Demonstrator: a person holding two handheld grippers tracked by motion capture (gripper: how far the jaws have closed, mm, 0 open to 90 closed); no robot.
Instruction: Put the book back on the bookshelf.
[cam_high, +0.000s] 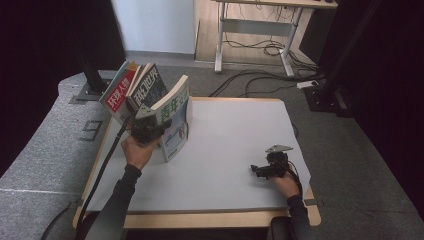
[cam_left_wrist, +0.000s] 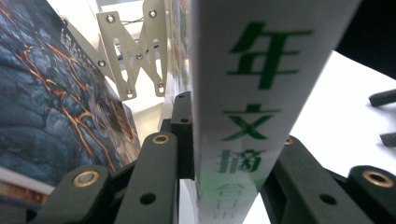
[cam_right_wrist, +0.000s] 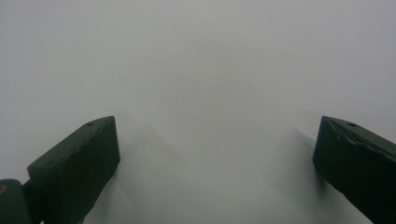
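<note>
Counter (cam_high: 235, 150): broad, flat, covered by a smooth pale grey sheet with a light wood edge; grey carpet all round, and a white-legged desk (cam_high: 260, 30) with loose cables stands well behind it.
Rack of magazines (cam_high: 131, 90): at the far left corner of the counter, glossy covers fanned and leaning, one red with white characters, one dark; a cream zigzag metal frame (cam_left_wrist: 135, 56) with rivets parts them.
Thick magazine (cam_high: 176, 122): nearest the middle, tilted on its lower edge on the counter just right of the rack; a white spine with green characters (cam_left_wrist: 250, 93), paper block, stiff and squared.
In the way: the dark cracked-pattern cover (cam_left_wrist: 51, 93) crowds close on one side of the spine.
Left tongs (cam_high: 150, 127): black, jointed, brass-pinned; clamped on the thick magazine's spine, jaws on either side.
Right tongs (cam_high: 260, 170): resting low on the bare sheet, well apart from the magazines; blocky black jaws spread wide, holding nothing.
</note>
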